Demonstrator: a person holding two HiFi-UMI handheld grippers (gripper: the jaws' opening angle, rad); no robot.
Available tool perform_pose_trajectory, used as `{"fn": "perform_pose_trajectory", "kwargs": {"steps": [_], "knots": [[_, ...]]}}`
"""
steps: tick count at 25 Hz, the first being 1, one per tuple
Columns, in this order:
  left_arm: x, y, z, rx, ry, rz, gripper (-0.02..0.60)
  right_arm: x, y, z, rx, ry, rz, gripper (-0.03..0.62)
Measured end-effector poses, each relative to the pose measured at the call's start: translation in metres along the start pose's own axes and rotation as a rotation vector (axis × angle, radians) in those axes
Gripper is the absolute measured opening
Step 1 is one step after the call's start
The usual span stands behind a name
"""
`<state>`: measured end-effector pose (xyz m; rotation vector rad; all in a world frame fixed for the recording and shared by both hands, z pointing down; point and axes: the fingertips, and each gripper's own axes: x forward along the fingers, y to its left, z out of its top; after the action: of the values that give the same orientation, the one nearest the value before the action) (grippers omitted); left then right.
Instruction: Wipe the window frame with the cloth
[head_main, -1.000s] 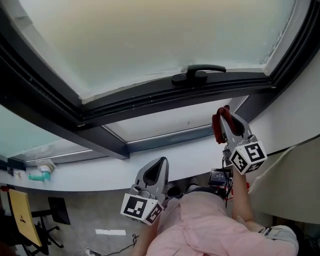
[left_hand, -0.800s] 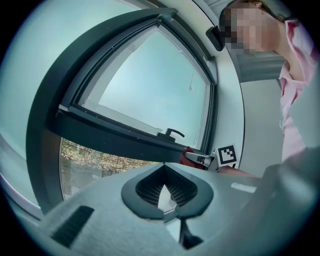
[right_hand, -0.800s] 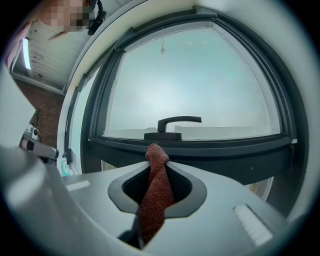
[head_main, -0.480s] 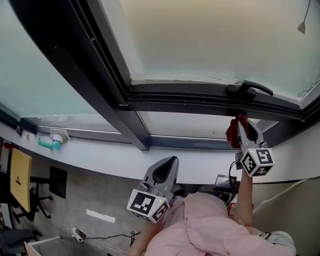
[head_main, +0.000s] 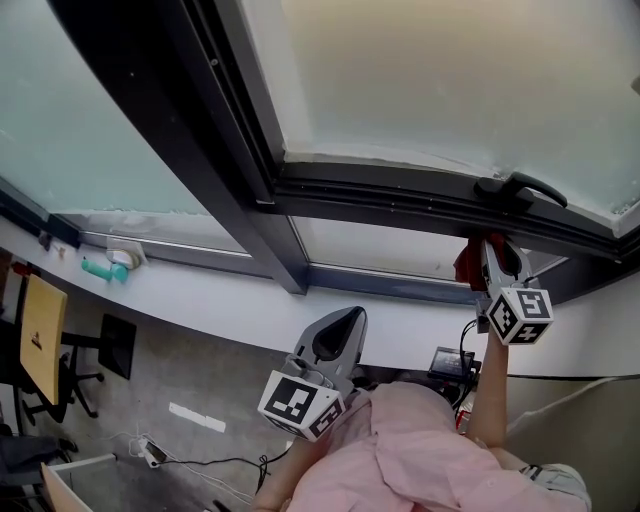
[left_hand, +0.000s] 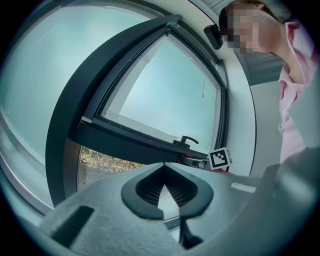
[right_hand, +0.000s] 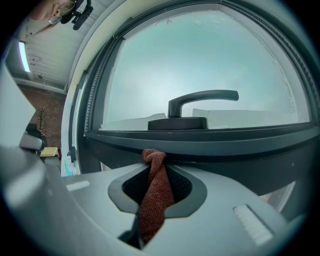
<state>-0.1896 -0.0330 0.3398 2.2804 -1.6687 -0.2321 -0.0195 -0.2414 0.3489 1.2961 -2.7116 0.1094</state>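
Seen from the head camera, the right gripper (head_main: 483, 248) was raised against the dark window frame (head_main: 390, 196), just below the black window handle (head_main: 520, 187), with a red cloth (head_main: 466, 263) bunched at its tip and touching the frame's lower rail. The left gripper (head_main: 346, 318) hung lower, well apart from the frame, in front of the white sill (head_main: 240, 305) and above the person's pink shirt (head_main: 420, 455). A small teal object (head_main: 97, 268) lay on the sill far to the left. In the left gripper view, that gripper's jaws were pressed together with nothing between them; beyond them stood the frame's dark bars, the frosted glass (left_hand: 165, 95), the handle, and the right gripper's marker cube (left_hand: 220, 158) beside a glimpse of red. In the right gripper view, the jaws were pinching the cloth, which ran up between them as a twisted strip. Its knotted upper end touched the frame's edge directly beneath the handle, while the lower end trailed down out of the jaws toward the camera.
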Motion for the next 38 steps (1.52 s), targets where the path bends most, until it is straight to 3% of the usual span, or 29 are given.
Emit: {"fn": "perform_pose_trajectory", "kwargs": {"steps": [7,12,24,33,38], "knots": [[0.0,-0.003,-0.001,0.003,0.006,0.008,-0.003,-0.001,0.0,0.0,-0.022,-0.007,0.009,0.061],[0.003,-0.013,0.003,-0.015,-0.005,-0.006,-0.003,0.0,0.001,0.0,-0.114,-0.015,-0.006,0.061],[0.04,-0.054,-0.007,-0.035,0.023,-0.095,-0.003,0.005,0.002,0.003,-0.174,-0.028,0.056,0.061],[0.063,-0.08,-0.028,-0.058,0.071,-0.133,-0.003,-0.008,-0.024,-0.004,-0.212,0.016,0.079,0.061],[0.075,-0.091,-0.037,-0.07,0.095,-0.146,-0.003,-0.018,-0.039,0.007,-0.192,-0.013,0.078,0.061]]}}
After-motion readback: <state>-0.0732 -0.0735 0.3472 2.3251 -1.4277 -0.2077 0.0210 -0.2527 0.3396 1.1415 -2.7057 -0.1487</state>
